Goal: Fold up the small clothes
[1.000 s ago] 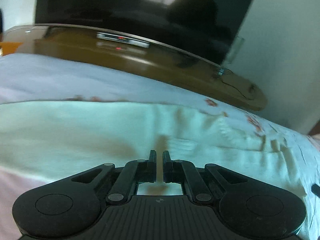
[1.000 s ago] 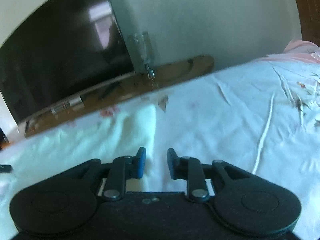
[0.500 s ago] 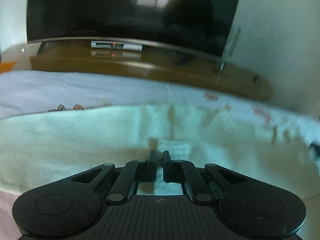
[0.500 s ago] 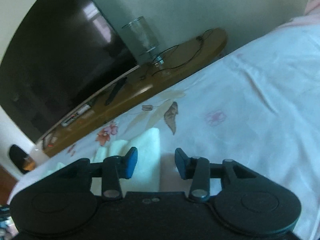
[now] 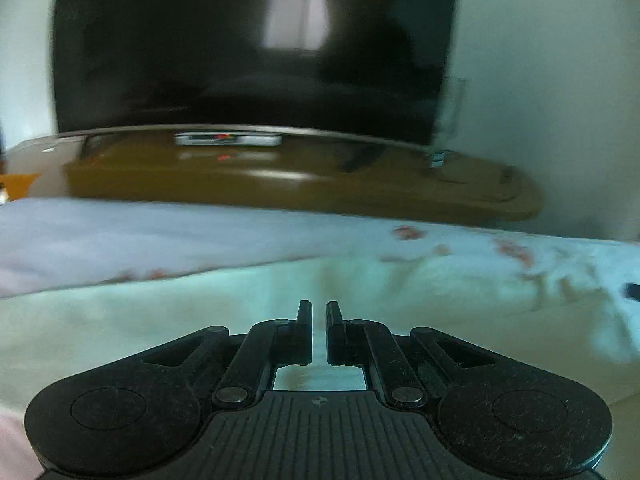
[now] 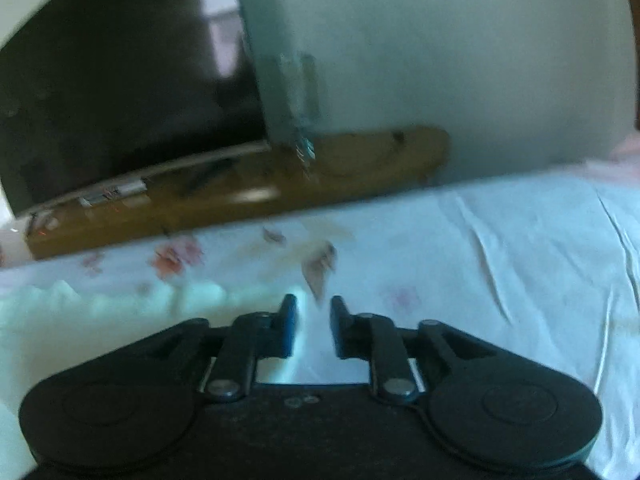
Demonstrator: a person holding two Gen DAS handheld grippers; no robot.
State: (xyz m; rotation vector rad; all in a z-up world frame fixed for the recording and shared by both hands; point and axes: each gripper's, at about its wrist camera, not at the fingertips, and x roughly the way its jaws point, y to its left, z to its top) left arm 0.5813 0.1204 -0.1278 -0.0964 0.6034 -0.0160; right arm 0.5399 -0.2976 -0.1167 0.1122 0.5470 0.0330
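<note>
Cloth (image 5: 160,332) pinched in left fingers (image 5: 304,320) — right fingers (image 6: 288,320) closing around its edge.

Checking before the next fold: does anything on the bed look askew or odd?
Only the pale green garment: its far edge toward the right hand-held gripper lies bunched and wavy on the floral bedsheet. Nothing is spilled or visibly damaged.

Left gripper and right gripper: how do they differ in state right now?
The left gripper has its jaws nearly together, pinching the pale green cloth; the right gripper shows a wider gap and its jaws are closing at the cloth's edge, grip unclear. The left sits over the cloth's middle, the right at its end beside the bare flowered sheet. Both point slightly downward towards the TV.
</note>
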